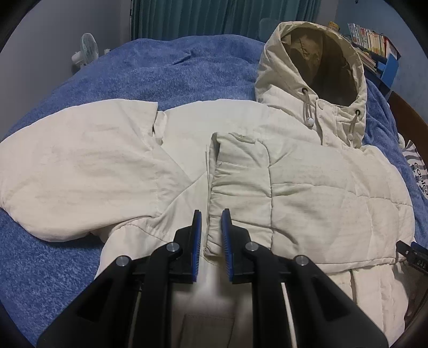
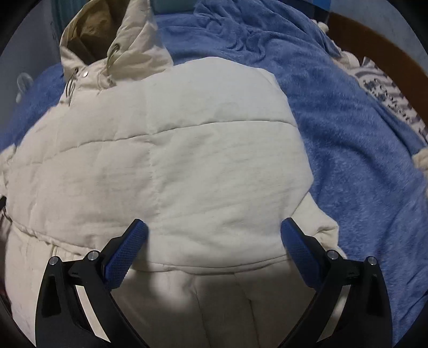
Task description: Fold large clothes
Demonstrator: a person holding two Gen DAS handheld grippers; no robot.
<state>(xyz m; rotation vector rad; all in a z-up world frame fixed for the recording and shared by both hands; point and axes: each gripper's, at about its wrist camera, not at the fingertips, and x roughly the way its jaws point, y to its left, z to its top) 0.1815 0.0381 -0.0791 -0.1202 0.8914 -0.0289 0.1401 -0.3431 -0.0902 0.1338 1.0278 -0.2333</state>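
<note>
A cream puffer jacket (image 1: 307, 187) with a hood (image 1: 315, 61) lies spread on a blue blanket (image 1: 160, 69). One sleeve (image 1: 240, 171) is folded across the chest, and the other sleeve (image 1: 80, 166) sticks out to the left. My left gripper (image 1: 211, 214) hovers over the edge of the folded sleeve's cuff. Its jaws are shut to a narrow slit, and nothing is visibly pinched between them. In the right wrist view my right gripper (image 2: 214, 230) stands wide open, its blue pads (image 2: 294, 235) either side of a puffy folded part of the jacket (image 2: 187, 160). A piece of the right gripper shows at the left view's right edge.
The blue blanket (image 2: 361, 133) covers the bed around the jacket. A striped cloth (image 2: 388, 91) lies at the bed's right edge by the brown bed frame (image 2: 374, 29). A small fan (image 1: 87, 50), a teal curtain (image 1: 214, 16) and a bookshelf (image 1: 374, 42) stand beyond the bed.
</note>
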